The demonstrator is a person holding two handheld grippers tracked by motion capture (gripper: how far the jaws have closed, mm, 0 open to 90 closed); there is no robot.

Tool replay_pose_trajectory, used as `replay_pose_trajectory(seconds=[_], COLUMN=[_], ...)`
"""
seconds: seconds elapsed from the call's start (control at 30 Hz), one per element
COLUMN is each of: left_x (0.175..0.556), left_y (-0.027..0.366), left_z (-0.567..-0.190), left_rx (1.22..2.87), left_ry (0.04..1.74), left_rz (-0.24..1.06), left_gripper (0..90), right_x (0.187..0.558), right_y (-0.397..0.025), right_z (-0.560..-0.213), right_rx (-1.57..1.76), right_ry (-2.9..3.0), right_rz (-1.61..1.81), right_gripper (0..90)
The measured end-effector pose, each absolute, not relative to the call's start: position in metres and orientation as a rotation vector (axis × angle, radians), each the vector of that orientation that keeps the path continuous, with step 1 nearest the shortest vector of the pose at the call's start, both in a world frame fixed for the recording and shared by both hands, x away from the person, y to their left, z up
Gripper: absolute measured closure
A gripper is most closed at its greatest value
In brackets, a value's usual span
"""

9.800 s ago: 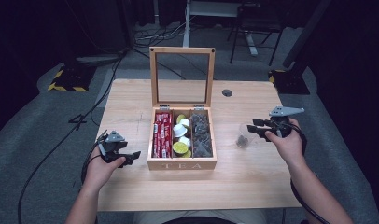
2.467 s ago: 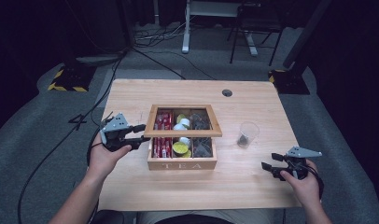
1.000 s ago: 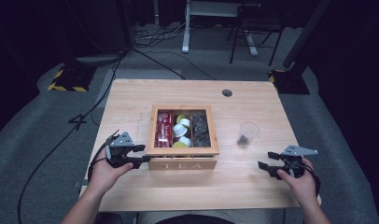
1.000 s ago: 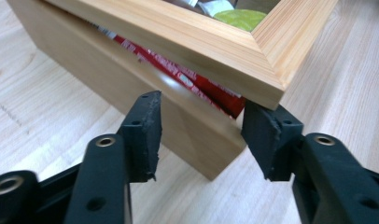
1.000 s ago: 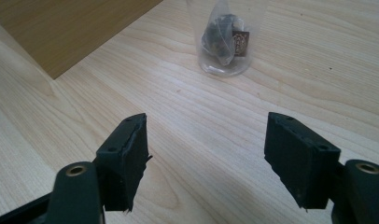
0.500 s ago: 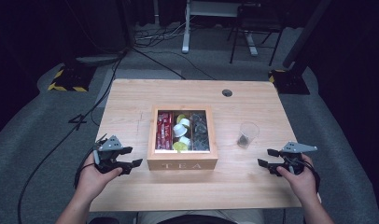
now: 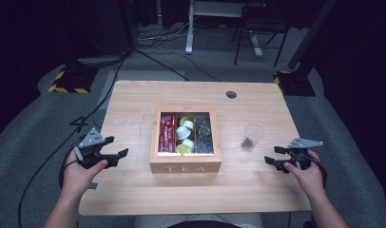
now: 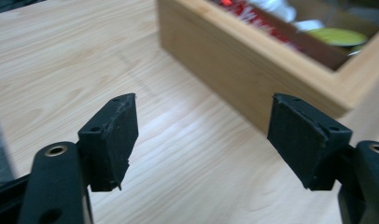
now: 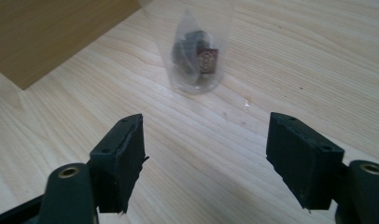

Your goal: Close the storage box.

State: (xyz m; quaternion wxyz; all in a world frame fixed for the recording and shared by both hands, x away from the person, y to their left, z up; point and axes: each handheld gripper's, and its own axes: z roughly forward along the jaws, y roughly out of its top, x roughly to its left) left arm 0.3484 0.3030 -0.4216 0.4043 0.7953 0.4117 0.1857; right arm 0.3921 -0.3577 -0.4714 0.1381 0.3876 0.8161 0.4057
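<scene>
With the lid now down on the tea box [image 7: 186,142] at mid-table, the left gripper [image 7: 116,157] has drawn back to its left and the right gripper [image 7: 272,156] waits near the cup [image 7: 252,137], both jaws spread and empty, so the work looks finished.

lid: shut on tea box [image 7: 186,167] | left gripper [image 7: 116,157]: drawn back from box to table's left edge | right gripper [image 7: 273,156]: lowered near cup [image 7: 252,137]
</scene>
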Motion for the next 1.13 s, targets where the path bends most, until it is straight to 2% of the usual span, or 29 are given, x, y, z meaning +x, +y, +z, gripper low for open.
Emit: replay_pose_trajectory(seconds=[0.4,0.7,0.8,1.13], left_x=[0.373,0.379,0.380,0.379], left_y=[0.319,0.306,0.303,0.301], left_z=[-0.469,-0.498,-0.500,-0.502], left_rx=[2.124,2.170,2.151,2.130], left_ry=[1.217,1.221,1.215,1.236], left_rz=[0.437,0.414,0.428,0.447], left_gripper=[21.4,17.5,14.9,13.6], right_x=[0.408,0.412,0.412,0.412], right_y=[-0.381,-0.388,-0.387,-0.386], right_z=[-0.490,-0.500,-0.503,-0.504], right_rx=[1.176,1.154,1.146,1.152], right_ry=[2.381,2.351,2.325,2.320], right_rz=[1.057,1.010,1.014,1.012], right_gripper=[20.3,18.3,14.5,14.1])
